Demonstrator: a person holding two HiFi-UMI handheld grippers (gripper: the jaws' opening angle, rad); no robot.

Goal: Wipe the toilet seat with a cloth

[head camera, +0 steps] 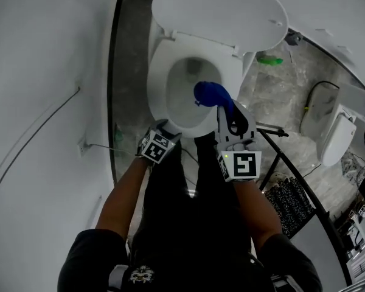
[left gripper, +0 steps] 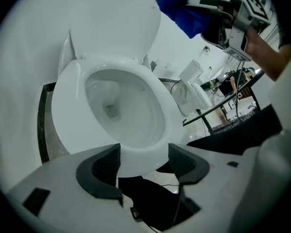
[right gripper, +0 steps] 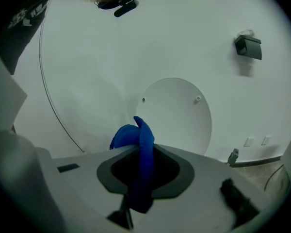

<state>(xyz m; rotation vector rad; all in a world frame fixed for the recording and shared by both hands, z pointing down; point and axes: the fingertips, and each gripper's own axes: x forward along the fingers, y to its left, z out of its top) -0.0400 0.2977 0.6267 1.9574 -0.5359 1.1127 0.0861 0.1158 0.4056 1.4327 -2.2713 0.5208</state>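
Observation:
The white toilet has its lid [head camera: 219, 5] raised and its seat [head camera: 157, 72] down around the bowl. My left gripper [head camera: 166, 126] hangs at the front edge of the seat. In the left gripper view its jaws [left gripper: 144, 161] stand wide open, with the seat's front rim [left gripper: 140, 157] showing between them; I cannot tell whether they touch it. My right gripper [head camera: 226, 105] is shut on a blue cloth [head camera: 210, 93] and holds it above the bowl's right side. In the right gripper view the cloth [right gripper: 128, 135] bunches out past the closed jaws [right gripper: 144, 166], facing the lid [right gripper: 174, 115].
A second white fixture [head camera: 337, 135] stands on the marbled floor at the right, and a green object [head camera: 269, 59] lies beside the toilet. A black metal rail [head camera: 292, 169] runs diagonally at my right. A thin cable [head camera: 42, 132] crosses the left wall. My dark-trousered legs stand before the bowl.

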